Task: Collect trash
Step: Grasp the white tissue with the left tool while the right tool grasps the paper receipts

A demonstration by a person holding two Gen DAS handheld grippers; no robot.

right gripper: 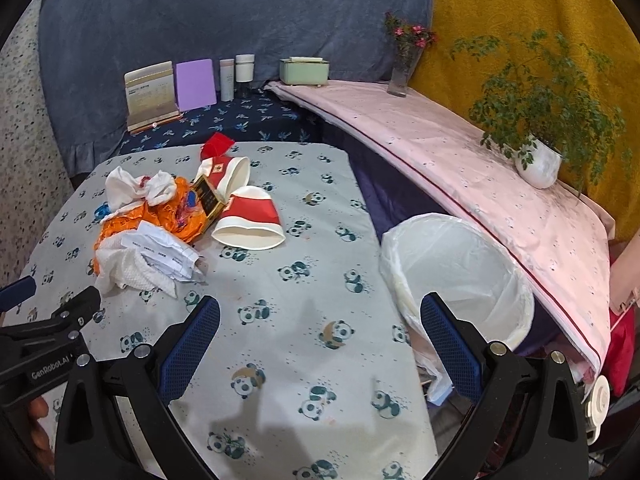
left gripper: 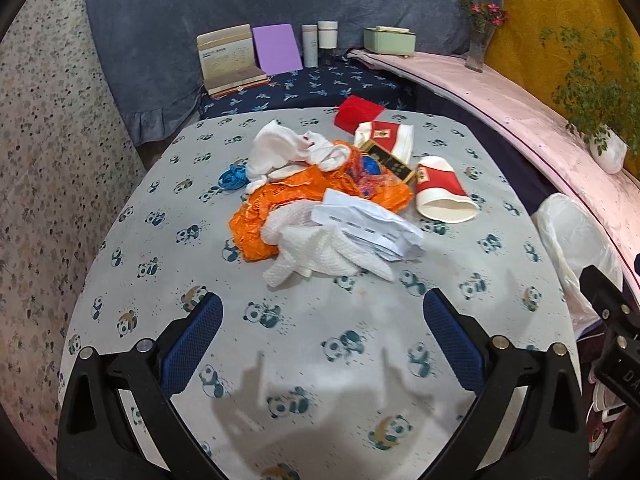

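Nothing lifted yet; by the look of it, the first pick not begun. Best to start with the nearest and loosest piece: the tissue (left gripper: 316, 252) at the near edge of the pile, at 12 o'clock from the left gripper (left gripper: 322, 334). Lower over its bulk, close low against the surface (left gripper: 280, 360) so the pads bite several folds, not one flap. Worth watching the paper slips (left gripper: 368, 224) lying on top of it and touching it: likely to slide off on the lift, so grip both together or take them apart. Carry low toward the bin (right gripper: 460, 276), standing just off the surface's edge at 3 o'clock from the pile.

For the right gripper (right gripper: 320, 334), the better target: the near cup (right gripper: 250, 220), on its side, mouth facing the camera, at 11 o'clock. Pinch across the rim wall gently; thin paper probably crushes and slips. Second cup (right gripper: 224, 174) behind it, with a dark box (right gripper: 206, 196) wedged between the cups and the orange bag (right gripper: 172, 216). Bag light and crinkly, likely to drag the white cloth (right gripper: 136, 190) resting on it.

Left jaws: spread wide, blue pads well apart, nothing between them, hovering above bare surface. Right jaws: likewise spread wide and empty, one pad over the surface, the other over the bin's rim. No contact with any trash in either view.
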